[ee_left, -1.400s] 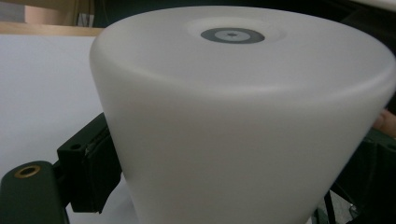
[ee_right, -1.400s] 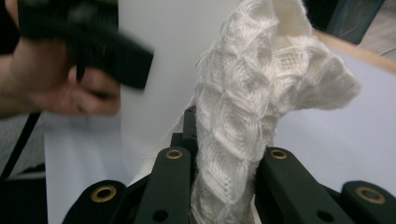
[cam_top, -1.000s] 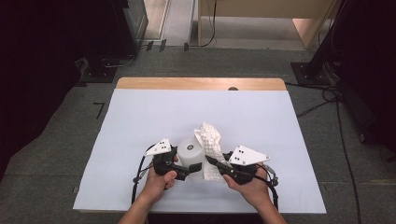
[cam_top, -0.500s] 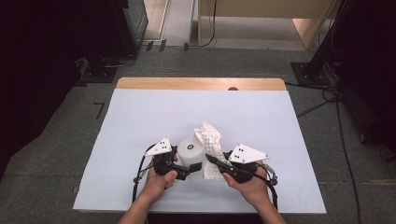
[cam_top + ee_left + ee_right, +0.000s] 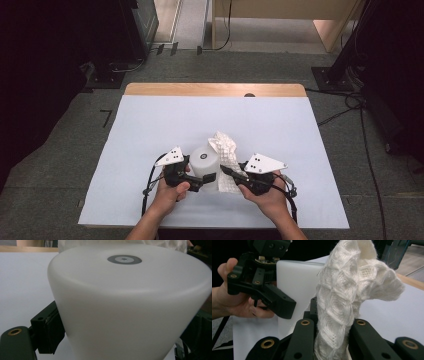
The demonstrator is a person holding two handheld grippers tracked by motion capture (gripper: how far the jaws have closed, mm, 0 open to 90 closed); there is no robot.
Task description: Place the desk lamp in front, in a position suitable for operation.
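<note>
A white plastic cup [image 5: 204,161] stands upside down near the front of the table, a grey ring on its upturned base [image 5: 124,259]. My left gripper [image 5: 199,179] is shut on the cup [image 5: 130,315], with one pad [image 5: 51,331] pressed against its side. A white knitted cloth [image 5: 226,149] drapes against the cup's right side. My right gripper [image 5: 229,172] is shut on the cloth [image 5: 342,300], which rises in a bunch from between the jaws. In the right gripper view the left gripper [image 5: 264,287] and the hand holding it sit at the left, against the cup [image 5: 297,280].
A white sheet [image 5: 150,130] covers the table, and a wooden strip [image 5: 215,89] with a small dark hole [image 5: 249,94] runs along the far edge. Dark equipment stands on the floor at the left, and cables [image 5: 350,102] lie at the right.
</note>
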